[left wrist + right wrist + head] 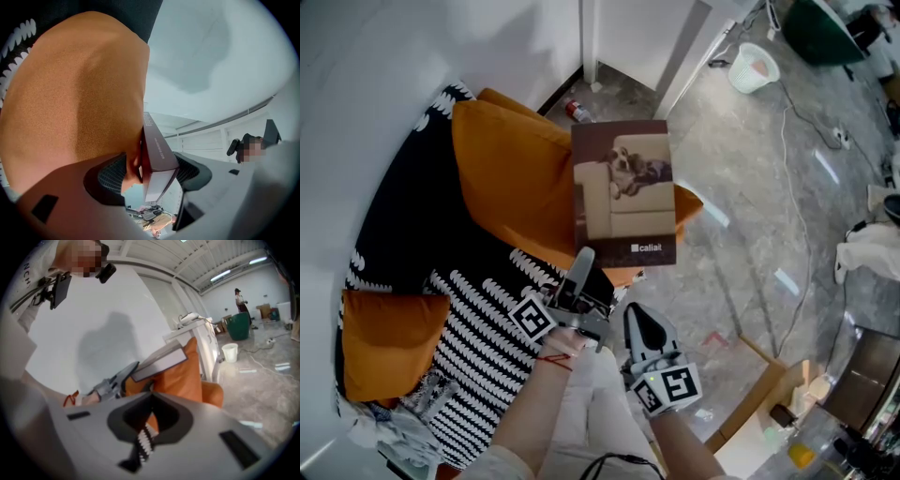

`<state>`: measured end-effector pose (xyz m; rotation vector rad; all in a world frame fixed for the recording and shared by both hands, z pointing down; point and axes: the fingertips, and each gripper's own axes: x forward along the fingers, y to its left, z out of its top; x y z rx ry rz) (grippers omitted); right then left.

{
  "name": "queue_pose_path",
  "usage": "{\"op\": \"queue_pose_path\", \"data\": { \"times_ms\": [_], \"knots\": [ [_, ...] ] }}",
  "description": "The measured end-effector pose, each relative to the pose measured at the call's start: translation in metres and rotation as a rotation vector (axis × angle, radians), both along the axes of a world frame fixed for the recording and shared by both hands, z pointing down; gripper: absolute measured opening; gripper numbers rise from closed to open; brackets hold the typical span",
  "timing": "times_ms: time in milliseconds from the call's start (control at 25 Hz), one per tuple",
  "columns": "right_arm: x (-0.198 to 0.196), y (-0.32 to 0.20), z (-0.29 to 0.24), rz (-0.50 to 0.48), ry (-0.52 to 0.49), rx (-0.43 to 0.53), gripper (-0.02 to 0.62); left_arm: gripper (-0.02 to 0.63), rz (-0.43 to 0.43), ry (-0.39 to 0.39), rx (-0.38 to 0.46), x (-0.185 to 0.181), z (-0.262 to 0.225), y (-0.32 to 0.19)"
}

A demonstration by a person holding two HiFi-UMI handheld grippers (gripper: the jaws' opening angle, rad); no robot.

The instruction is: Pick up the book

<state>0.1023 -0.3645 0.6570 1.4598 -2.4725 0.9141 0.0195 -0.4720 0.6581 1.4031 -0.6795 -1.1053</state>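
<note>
Your left claw point(582, 259) clamps the brown dog-cover book point(623, 192) above the orange fabric cushion point(506, 178); your right claw point(637, 319) is closed, empty

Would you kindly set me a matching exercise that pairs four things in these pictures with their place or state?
1. book
2. right gripper
3. white bucket
4. orange cushion

a. on the grey floor
b. shut, holding nothing
c. on the black-and-white cover
d. held up by the left gripper

Pairs: 1-d, 2-b, 3-a, 4-c.
</note>
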Motion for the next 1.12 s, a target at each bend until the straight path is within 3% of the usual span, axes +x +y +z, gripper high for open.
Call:
{"op": "queue_pose_path", "data": {
  "times_ms": [200,1120],
  "knots": [
    [0.001,0.0,0.001,0.003,-0.002,-0.004,0.014,0.173,-0.003,-0.011,0.003,0.001,-0.001,0.001],
    [0.007,0.006,-0.035,-0.005,-0.006,0.064,0.014,0.167,0.014,-0.008,0.026,0.0,-0.036,0.024]
  ]
}}
